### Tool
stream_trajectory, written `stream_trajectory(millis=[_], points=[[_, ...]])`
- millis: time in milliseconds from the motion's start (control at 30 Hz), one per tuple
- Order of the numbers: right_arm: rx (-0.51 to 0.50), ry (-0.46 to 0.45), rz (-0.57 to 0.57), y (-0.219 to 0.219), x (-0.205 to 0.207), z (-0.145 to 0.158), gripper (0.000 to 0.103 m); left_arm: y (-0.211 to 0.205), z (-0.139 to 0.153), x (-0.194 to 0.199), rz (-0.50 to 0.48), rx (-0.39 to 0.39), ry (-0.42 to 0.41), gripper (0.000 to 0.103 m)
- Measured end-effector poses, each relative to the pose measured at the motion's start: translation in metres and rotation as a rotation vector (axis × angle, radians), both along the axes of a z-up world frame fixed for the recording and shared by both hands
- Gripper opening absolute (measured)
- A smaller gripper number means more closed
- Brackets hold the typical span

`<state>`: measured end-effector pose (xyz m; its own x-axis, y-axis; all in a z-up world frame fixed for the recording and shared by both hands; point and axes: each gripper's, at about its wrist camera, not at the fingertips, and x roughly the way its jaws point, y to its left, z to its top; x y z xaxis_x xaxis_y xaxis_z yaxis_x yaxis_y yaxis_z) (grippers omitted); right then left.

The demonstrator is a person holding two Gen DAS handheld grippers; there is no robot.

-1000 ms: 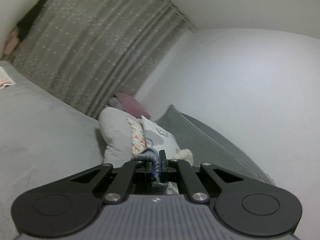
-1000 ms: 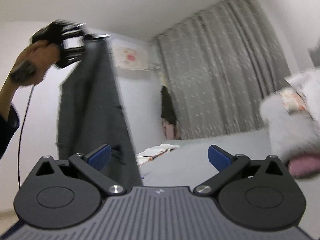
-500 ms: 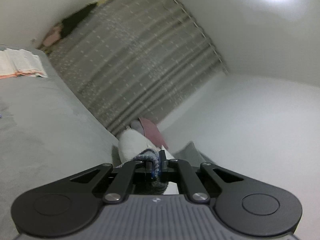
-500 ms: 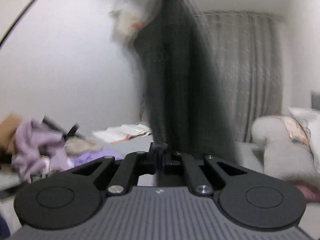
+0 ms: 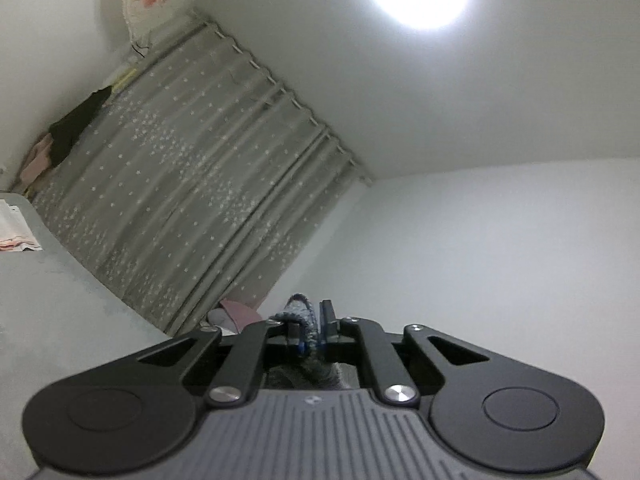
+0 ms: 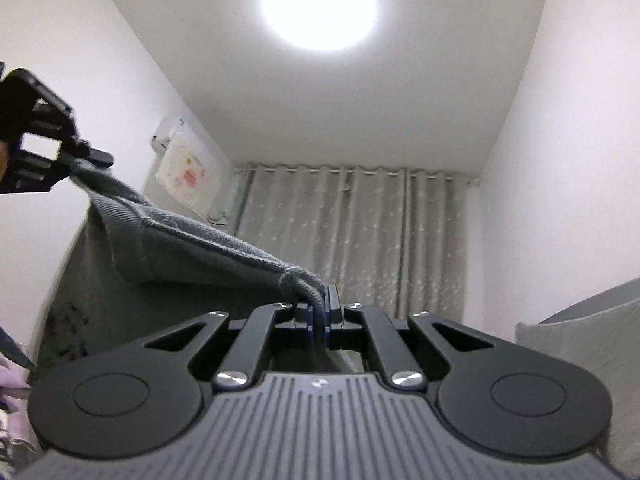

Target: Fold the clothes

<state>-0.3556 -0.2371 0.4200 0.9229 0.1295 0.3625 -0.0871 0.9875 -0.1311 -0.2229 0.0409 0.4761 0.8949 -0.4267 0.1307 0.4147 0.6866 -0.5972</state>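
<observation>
A dark grey knitted garment (image 6: 168, 248) hangs in the air, stretched between my two grippers. My right gripper (image 6: 320, 312) is shut on one corner of its top edge. My left gripper (image 6: 86, 158) shows at the far left of the right wrist view, shut on the other corner. In the left wrist view my left gripper (image 5: 314, 326) is shut on a fold of the grey garment (image 5: 304, 314). Both grippers are raised and tilted up toward the ceiling. The garment's lower part hangs down out of sight.
A grey curtain (image 6: 360, 240) covers the far wall. The grey bed (image 5: 48, 312) lies below at left, with a white paper (image 5: 14, 232) on it. A lilac cloth (image 6: 10, 380) lies at lower left and a grey pillow (image 6: 580, 340) at right.
My right gripper shut on the garment's edge, and both grippers rose and tilted upward. The garment went from hanging off the left gripper alone to being spread between both.
</observation>
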Motion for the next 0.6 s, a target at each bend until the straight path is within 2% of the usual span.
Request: stream_trajectory(millis=[133, 200, 233, 333, 400, 433, 500, 533, 567, 600], points=[[-0.029, 0.037, -0.101, -0.008, 0.0, -0.011, 0.006, -0.006, -0.023, 0.045, -0.034, 0.073, 0.076, 0.007], [-0.056, 0.069, -0.159, -0.004, 0.016, -0.02, 0.006, -0.048, -0.06, 0.107, -0.068, 0.156, 0.177, 0.007], [-0.068, 0.109, -0.188, -0.004, 0.034, -0.029, 0.006, -0.051, -0.079, 0.124, -0.089, 0.174, 0.213, 0.007], [-0.125, 0.27, -0.298, -0.005, 0.095, -0.065, 0.007, -0.049, -0.137, 0.149, -0.154, 0.196, 0.304, 0.006], [-0.149, 0.317, -0.333, -0.002, 0.103, -0.081, 0.006, -0.049, -0.175, 0.165, -0.197, 0.21, 0.364, 0.01], [-0.15, 0.315, -0.35, -0.003, 0.097, -0.094, 0.006, -0.048, -0.194, 0.174, -0.219, 0.217, 0.395, 0.015], [-0.131, 0.293, -0.353, -0.005, 0.083, -0.122, 0.006, -0.047, -0.232, 0.19, -0.263, 0.231, 0.455, 0.05], [-0.121, 0.294, -0.351, -0.007, 0.071, -0.14, 0.006, -0.047, -0.251, 0.198, -0.285, 0.238, 0.485, 0.061], [-0.112, 0.293, -0.351, -0.011, 0.068, -0.153, 0.006, -0.044, -0.267, 0.203, -0.281, 0.256, 0.507, 0.071], [-0.104, 0.291, -0.352, -0.014, 0.066, -0.165, 0.006, -0.04, -0.279, 0.205, -0.26, 0.281, 0.522, 0.071]])
